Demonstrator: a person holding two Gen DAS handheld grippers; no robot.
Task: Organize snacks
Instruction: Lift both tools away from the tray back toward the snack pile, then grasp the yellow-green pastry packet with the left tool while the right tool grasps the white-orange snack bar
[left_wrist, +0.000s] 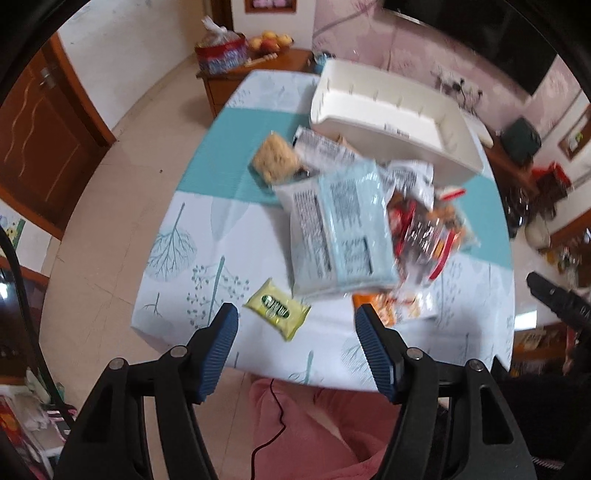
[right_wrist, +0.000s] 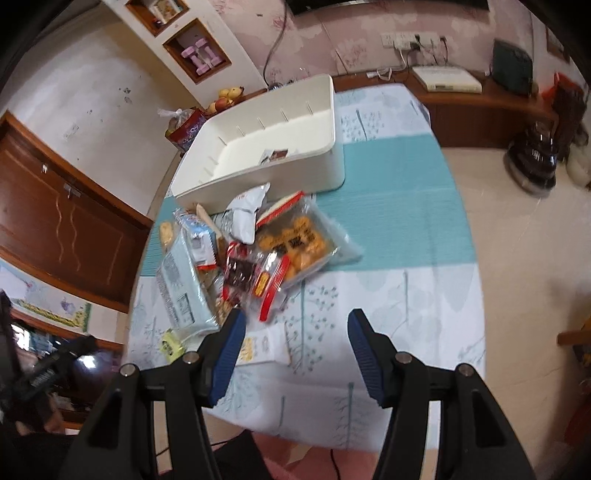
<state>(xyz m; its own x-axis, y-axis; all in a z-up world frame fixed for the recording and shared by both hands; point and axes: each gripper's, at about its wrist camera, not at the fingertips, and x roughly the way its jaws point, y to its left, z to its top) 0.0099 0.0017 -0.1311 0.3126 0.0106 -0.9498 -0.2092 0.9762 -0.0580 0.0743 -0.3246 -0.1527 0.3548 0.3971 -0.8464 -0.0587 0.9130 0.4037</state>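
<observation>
A pile of snack packets lies mid-table: a pale blue packet (left_wrist: 343, 232) (right_wrist: 184, 288), a red and clear packet (left_wrist: 424, 232) (right_wrist: 258, 273), an orange-snack bag (right_wrist: 299, 240), a noodle block (left_wrist: 275, 158), a white crumpled packet (right_wrist: 245, 212). A small yellow-green packet (left_wrist: 277, 308) (right_wrist: 171, 345) lies nearest the front edge. A white storage box (left_wrist: 391, 122) (right_wrist: 266, 144) stands behind the pile, holding one small packet (right_wrist: 275, 155). My left gripper (left_wrist: 295, 317) is open above the front edge, empty. My right gripper (right_wrist: 295, 321) is open and empty, above the table's front.
The table (left_wrist: 207, 236) has a white leaf-print cloth with a teal band. A wooden cabinet (left_wrist: 236, 74) with a fruit bowl (left_wrist: 269, 42) and a red box stands beyond. The person's pink lap (left_wrist: 314, 435) is below the table edge. The right gripper's body (left_wrist: 561, 299) shows at right.
</observation>
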